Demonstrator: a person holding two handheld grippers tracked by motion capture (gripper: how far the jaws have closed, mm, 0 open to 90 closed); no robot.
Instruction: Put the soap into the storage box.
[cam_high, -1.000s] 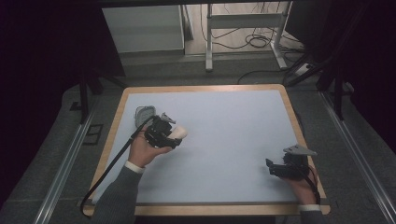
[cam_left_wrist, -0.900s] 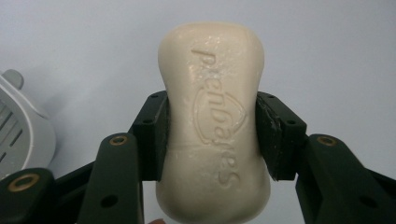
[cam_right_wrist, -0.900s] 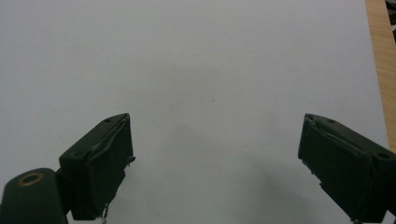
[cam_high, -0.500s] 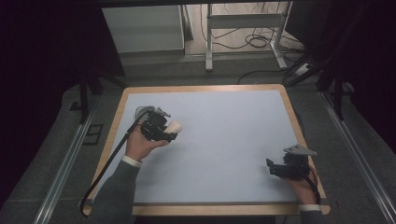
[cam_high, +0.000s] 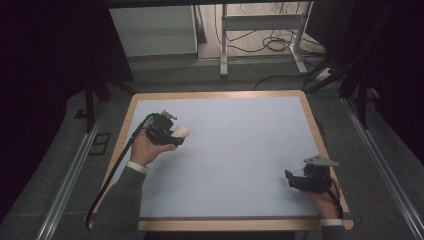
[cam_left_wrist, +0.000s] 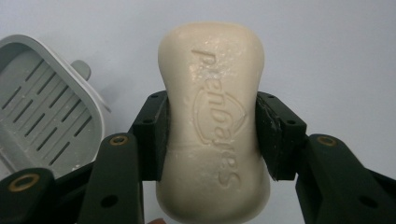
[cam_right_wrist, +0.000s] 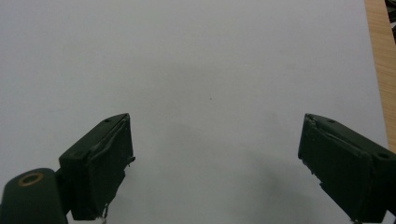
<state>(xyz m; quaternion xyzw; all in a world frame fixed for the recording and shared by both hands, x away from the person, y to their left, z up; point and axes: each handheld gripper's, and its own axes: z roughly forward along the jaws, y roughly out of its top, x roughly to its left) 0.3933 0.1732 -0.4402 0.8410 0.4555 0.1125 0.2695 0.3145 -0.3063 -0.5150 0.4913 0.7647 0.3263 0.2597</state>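
Soap, a cream embossed bar (cam_left_wrist: 212, 126), is pinched in my left gripper (cam_left_wrist: 211, 135), lifted away from its grey slotted dish (cam_left_wrist: 44, 107); right gripper (cam_right_wrist: 215, 163) waits spread.

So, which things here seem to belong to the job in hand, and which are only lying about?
Likely part of the job:
- bar of soap, clamped between the left gripper jaws
- grey slotted soap dish, empty, beside the soap
- right gripper, open over bare table

Only lying about:
- cables on the floor beyond the table
- white cabinet
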